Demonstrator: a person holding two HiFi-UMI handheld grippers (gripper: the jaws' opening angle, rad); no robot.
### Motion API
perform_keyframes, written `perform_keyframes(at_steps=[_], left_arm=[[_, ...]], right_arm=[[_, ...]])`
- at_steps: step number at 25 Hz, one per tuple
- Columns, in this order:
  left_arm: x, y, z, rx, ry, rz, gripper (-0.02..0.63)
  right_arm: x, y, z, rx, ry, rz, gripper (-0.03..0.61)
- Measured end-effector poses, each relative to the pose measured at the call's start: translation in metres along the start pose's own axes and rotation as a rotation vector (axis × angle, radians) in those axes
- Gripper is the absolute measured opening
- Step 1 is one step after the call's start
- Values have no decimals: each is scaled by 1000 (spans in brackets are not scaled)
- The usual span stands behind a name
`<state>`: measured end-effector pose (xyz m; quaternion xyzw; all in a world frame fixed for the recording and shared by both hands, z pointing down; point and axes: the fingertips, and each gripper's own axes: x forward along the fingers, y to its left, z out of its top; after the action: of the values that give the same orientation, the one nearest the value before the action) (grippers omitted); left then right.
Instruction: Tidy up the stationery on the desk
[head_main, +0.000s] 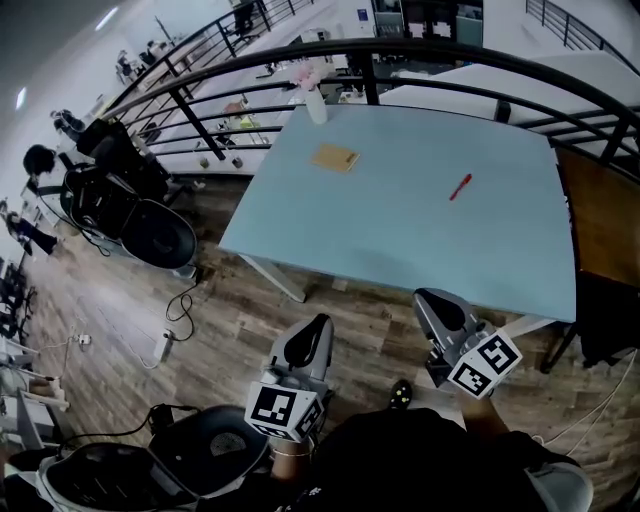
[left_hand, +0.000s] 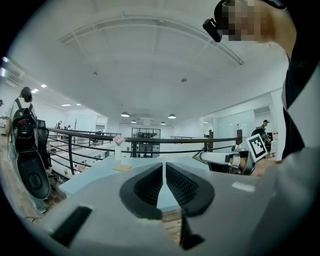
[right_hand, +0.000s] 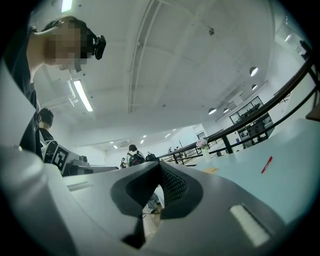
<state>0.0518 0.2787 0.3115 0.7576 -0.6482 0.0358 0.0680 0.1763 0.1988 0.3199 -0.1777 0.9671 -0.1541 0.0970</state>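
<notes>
A red pen (head_main: 460, 187) lies on the right half of the light blue desk (head_main: 400, 240); the right gripper view shows the pen (right_hand: 266, 164) too. A tan notepad (head_main: 335, 157) lies toward the far left, next to a white vase with pink flowers (head_main: 313, 95). Both grippers hover over the floor, short of the desk's near edge. My left gripper (head_main: 319, 323) is empty, its jaws a narrow slit apart (left_hand: 163, 165). My right gripper (head_main: 426, 296) is shut on nothing (right_hand: 160, 164).
A black curved railing (head_main: 420, 60) runs behind and around the desk. Black office chairs (head_main: 130, 200) stand at the left, another chair (head_main: 215, 450) by my left side. A brown desk (head_main: 605, 220) adjoins on the right. Cables lie on the wooden floor (head_main: 180, 310).
</notes>
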Motion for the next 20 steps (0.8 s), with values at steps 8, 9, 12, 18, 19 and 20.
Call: perform_keyframes(at_steps=[8, 9, 12, 18, 19, 20], left_arm=[[22, -3, 0, -4, -3, 20, 21], [25, -4, 0, -3, -6, 18, 23], [33, -3, 0, 0, -13, 7, 23], [44, -1, -3, -9, -7, -4, 28], [43, -5, -4, -9, -10, -2, 28], [42, -7, -5, -9, -11, 2, 28]], right_arm=[[2, -20, 4, 3, 7, 24, 8], [0, -22, 4, 4, 7, 25, 8], [3, -30, 5, -3, 10, 19, 8], [5, -41, 1, -1, 22, 4, 8], [2, -42, 0, -3, 27, 3, 8], [0, -44, -1, -7, 31, 3, 8]])
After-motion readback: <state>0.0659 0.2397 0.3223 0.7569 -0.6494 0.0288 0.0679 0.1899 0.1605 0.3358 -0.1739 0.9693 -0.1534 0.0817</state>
